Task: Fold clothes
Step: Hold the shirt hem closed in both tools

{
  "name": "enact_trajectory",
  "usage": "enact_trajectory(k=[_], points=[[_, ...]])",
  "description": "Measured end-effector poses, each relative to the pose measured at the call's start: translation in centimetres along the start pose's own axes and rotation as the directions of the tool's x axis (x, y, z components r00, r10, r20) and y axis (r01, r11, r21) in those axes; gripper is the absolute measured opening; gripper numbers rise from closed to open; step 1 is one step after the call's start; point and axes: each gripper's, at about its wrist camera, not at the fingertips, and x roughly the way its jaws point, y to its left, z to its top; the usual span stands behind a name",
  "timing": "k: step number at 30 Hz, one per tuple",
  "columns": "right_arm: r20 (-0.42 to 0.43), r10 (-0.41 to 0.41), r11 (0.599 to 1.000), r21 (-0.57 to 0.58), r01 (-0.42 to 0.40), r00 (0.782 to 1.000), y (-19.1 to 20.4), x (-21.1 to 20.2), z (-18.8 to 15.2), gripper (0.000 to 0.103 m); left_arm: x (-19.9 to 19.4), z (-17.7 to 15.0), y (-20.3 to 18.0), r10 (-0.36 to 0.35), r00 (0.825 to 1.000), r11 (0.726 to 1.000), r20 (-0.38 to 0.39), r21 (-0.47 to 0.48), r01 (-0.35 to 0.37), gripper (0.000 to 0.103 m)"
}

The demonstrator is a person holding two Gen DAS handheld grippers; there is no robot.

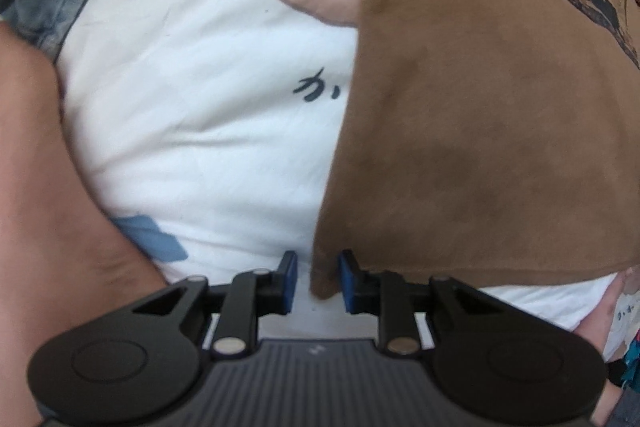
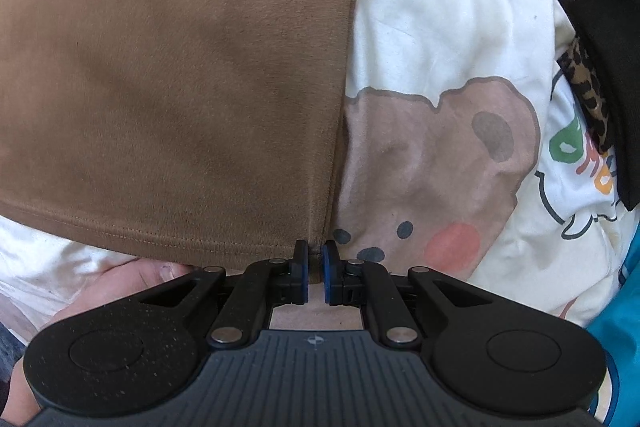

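Over on the left, the left gripper (image 1: pixel 318 279) has its jaws spread a bit around the near left corner of the brown shirt (image 1: pixel 480 127), pads not quite pressing it. The shirt lies flat on a white cartoon-print bedsheet (image 1: pixel 200 127). On the right, the right gripper (image 2: pixel 316 269) is pinched tight on the shirt's near right hem corner.

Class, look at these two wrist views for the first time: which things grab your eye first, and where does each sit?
The brown garment dominates, spread over a white cartoon-print sheet. The right gripper pinches its lower right hem corner, jaws nearly together; the left gripper stands open around the opposite lower corner. A brown bear print with a pink cheek lies on the sheet just right of the garment.
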Motion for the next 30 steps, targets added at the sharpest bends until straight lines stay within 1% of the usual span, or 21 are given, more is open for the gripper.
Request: enact_trajectory(k=[2, 4, 6, 7, 8, 11, 15, 19, 25, 30], points=[[-0.001, 0.000, 1.000, 0.000, 0.000, 1.000, 0.5, -0.6, 1.5, 0.005, 0.4, 0.3, -0.3, 0.004, 1.000, 1.000, -0.007, 0.013, -0.004, 0.023], [-0.001, 0.003, 1.000, 0.003, -0.003, 1.000, 1.6, -1.1, 2.7, 0.005, 0.6, 0.4, -0.5, 0.005, 1.000, 1.000, -0.011, 0.004, -0.004, 0.022], [0.002, 0.008, 1.000, 0.006, -0.008, 1.000, 1.9, -1.3, 3.0, 0.005, 0.6, 0.4, -0.5, -0.001, 1.000, 1.000, -0.015, -0.005, 0.001, 0.021], [0.004, 0.012, 1.000, 0.006, -0.012, 1.000, 1.9, -1.4, 3.0, 0.004, 0.6, 0.4, -0.5, -0.007, 1.000, 1.000, -0.019, -0.009, 0.007, 0.008], [0.006, 0.016, 1.000, 0.006, -0.017, 1.000, 1.9, -1.5, 3.1, 0.004, 0.4, 0.4, -0.5, -0.017, 0.999, 1.000, -0.027, -0.010, 0.016, 0.004], [0.006, 0.024, 1.000, 0.007, -0.025, 1.000, 1.8, -2.4, 3.1, 0.004, -0.6, 0.1, -0.9, -0.006, 0.999, 1.000, -0.040, 0.007, 0.006, 0.004], [0.003, 0.035, 0.999, 0.011, -0.035, 0.999, 1.8, -3.8, 3.5, 0.004, -2.4, 0.0, -1.0, -0.013, 0.997, 1.000, -0.071, -0.021, 0.011, 0.003], [-0.001, 0.039, 0.999, 0.018, -0.039, 0.999, 1.4, -5.3, 3.9, 0.004, -4.2, 0.2, -2.2, 0.018, 0.994, 1.000, -0.103, 0.016, -0.016, 0.003], [-0.008, 0.037, 0.999, 0.025, -0.037, 0.999, 1.4, -8.0, 4.9, 0.003, -6.3, 0.4, -3.3, 0.043, 0.988, 0.999, -0.147, 0.001, -0.043, 0.003], [-0.025, 0.060, 0.998, 0.030, -0.059, 0.998, 1.7, -10.2, 4.9, 0.003, -8.4, 1.0, -2.2, 0.049, 0.984, 0.999, -0.171, -0.001, -0.050, 0.003]])
